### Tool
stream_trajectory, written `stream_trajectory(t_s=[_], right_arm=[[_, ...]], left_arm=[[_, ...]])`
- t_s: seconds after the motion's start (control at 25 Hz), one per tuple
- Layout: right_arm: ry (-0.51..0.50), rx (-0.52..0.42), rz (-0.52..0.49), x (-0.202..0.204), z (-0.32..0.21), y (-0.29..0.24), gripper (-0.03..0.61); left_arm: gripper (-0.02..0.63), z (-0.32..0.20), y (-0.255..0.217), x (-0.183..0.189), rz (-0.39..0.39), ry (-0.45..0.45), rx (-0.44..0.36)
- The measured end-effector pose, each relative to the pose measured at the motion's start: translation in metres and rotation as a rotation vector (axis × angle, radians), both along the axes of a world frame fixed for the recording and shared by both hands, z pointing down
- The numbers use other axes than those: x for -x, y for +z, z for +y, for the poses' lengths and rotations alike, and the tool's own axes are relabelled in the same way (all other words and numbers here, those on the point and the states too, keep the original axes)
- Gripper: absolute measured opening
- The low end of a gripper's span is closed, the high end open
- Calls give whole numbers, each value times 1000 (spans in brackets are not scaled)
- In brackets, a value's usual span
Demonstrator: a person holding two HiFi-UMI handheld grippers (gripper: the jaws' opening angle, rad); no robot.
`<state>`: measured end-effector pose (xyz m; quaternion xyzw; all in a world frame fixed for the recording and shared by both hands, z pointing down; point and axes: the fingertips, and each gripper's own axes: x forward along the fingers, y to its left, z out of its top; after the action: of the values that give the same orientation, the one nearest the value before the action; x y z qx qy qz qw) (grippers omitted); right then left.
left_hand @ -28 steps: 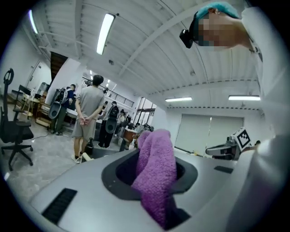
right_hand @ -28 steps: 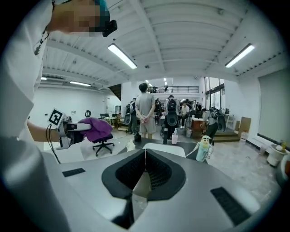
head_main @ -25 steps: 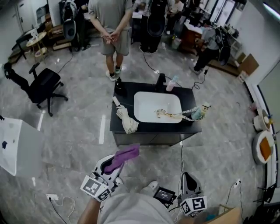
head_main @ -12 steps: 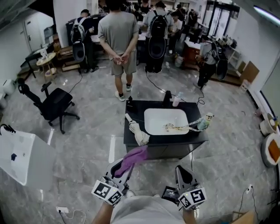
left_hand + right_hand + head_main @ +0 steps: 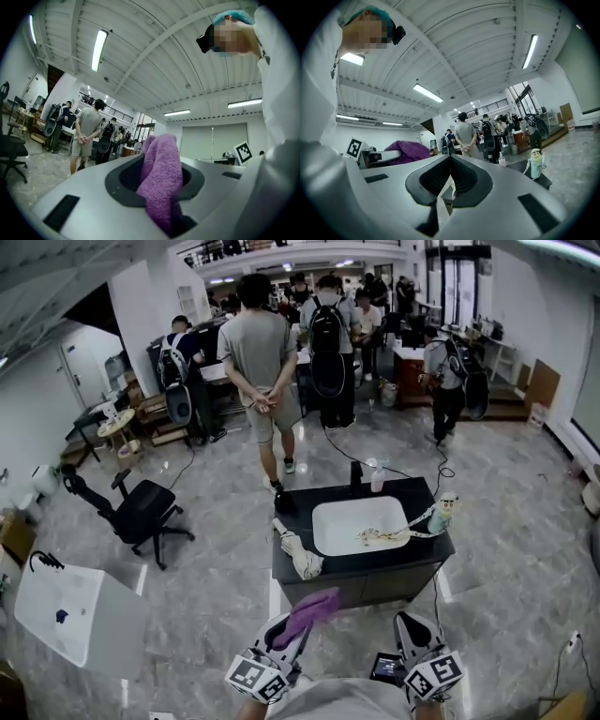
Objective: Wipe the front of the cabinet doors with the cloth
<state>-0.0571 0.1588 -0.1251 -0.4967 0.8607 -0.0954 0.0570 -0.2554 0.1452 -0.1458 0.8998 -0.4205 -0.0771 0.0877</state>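
My left gripper [image 5: 298, 624] is shut on a purple cloth [image 5: 307, 615], held up near my body; in the left gripper view the cloth [image 5: 161, 180] bulges out from between the jaws. My right gripper [image 5: 406, 626] is shut and holds nothing, with its jaws meeting in the right gripper view [image 5: 451, 159]. A black cabinet [image 5: 361, 582] with a white sink basin [image 5: 352, 521] stands on the floor ahead of both grippers, its front doors facing me. Neither gripper touches it.
A folded whitish umbrella [image 5: 298, 552], a figurine bottle [image 5: 442, 512], a tape-like strip [image 5: 389, 535] and a small bottle [image 5: 376, 479] sit on the cabinet top. A black office chair [image 5: 141, 512] is to the left, a white box [image 5: 70, 613] nearer left. Several people stand beyond.
The head view has tilted up, so the cabinet sits lower and farther in frame and more of the room shows. Both grippers stay low near my body, the cloth still held.
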Motion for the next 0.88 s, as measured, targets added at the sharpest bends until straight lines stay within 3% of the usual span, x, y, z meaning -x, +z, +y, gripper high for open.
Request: stream_trajectory(t_s=[0.2, 0.44, 0.88], right_arm=[[30, 22, -8, -41, 13, 13, 26], [14, 31, 0, -64, 33, 28, 25], [-19, 21, 22, -81, 45, 28, 26]], left_arm=[[100, 7, 5, -28, 40, -20, 44], [100, 27, 6, -66, -4, -24, 3], [100, 53, 17, -60, 32, -117, 40]])
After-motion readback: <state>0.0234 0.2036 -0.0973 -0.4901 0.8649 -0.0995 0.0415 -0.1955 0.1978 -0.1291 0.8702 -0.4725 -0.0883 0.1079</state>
